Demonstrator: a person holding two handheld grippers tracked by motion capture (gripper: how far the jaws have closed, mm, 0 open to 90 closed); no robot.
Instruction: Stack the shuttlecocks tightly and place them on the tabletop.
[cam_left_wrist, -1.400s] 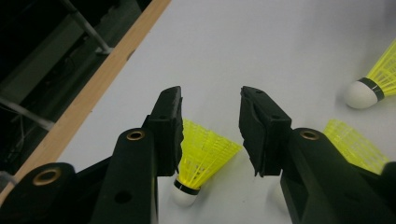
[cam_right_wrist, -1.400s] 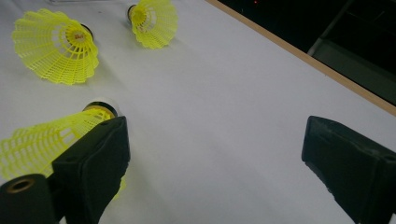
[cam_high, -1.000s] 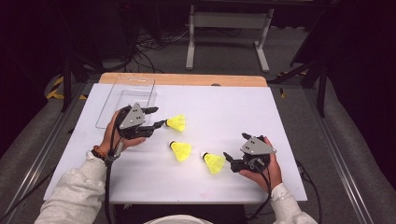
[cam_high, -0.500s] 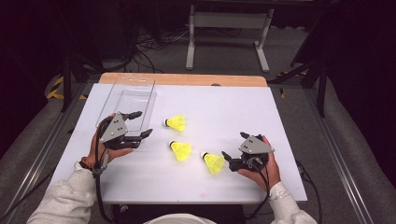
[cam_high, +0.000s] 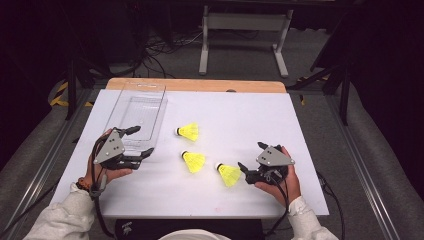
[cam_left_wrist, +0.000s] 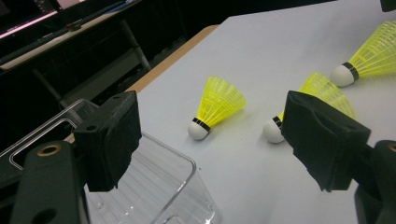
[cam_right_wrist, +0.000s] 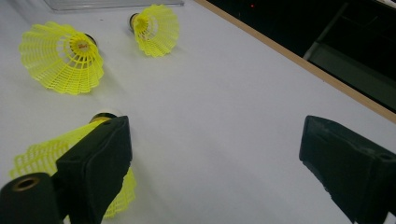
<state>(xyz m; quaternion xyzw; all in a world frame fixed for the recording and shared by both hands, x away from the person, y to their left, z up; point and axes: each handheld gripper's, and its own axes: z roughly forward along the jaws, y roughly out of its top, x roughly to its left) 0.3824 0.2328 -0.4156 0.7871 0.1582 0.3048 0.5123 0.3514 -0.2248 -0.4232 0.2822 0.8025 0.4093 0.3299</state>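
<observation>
Three yellow shuttlecocks lie on my white table: the far shuttlecock just right of the clear plastic bin, the middle shuttlecock nearer me, and the near shuttlecock just beside my right gripper. That gripper's jaws are spread wide and hold nothing; in the right gripper view the near shuttlecock's skirt sits against the left jaw, outside the gap. My left gripper is at the bin's near end, jaws also spread and empty, one over the bin's corner, one over bare table.
</observation>
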